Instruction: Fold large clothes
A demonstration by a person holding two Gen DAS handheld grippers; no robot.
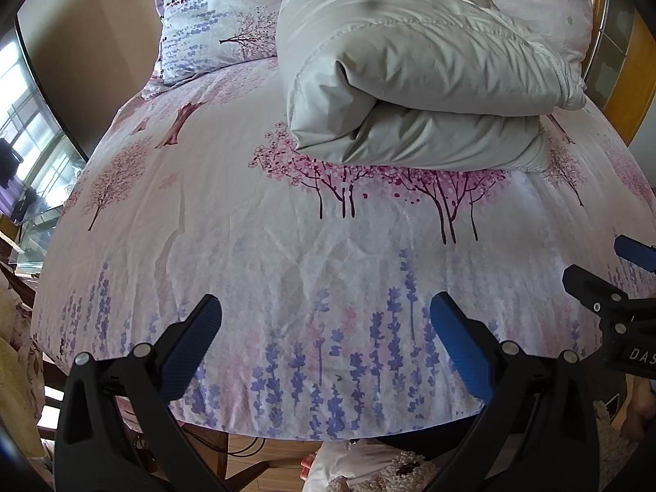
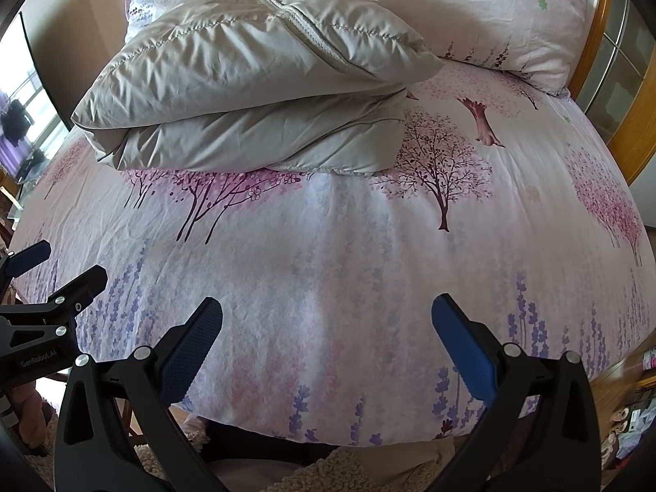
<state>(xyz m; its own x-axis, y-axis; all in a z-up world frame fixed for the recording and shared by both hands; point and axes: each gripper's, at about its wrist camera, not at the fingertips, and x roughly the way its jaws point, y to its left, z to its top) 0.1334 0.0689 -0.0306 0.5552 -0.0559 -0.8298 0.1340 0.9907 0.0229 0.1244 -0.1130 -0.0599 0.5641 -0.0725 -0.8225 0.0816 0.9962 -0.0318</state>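
Two grippers hang over the near edge of the bed: the left gripper [image 1: 326, 311] and the right gripper [image 2: 326, 313], each with its blue-padded jaws spread wide and holding nothing. One puffy pale-grey garment [image 1: 414, 82], quilted and shiny, lies folded into a thick bundle on the far middle of the floral bedsheet [image 1: 254, 254], well apart from both tools. Two matching pillows sit behind it, one left [image 1: 205, 16], one right [image 2: 492, 12].

Left tongs [image 1: 326, 320] and right tongs [image 2: 326, 320], both spread wide, empty.
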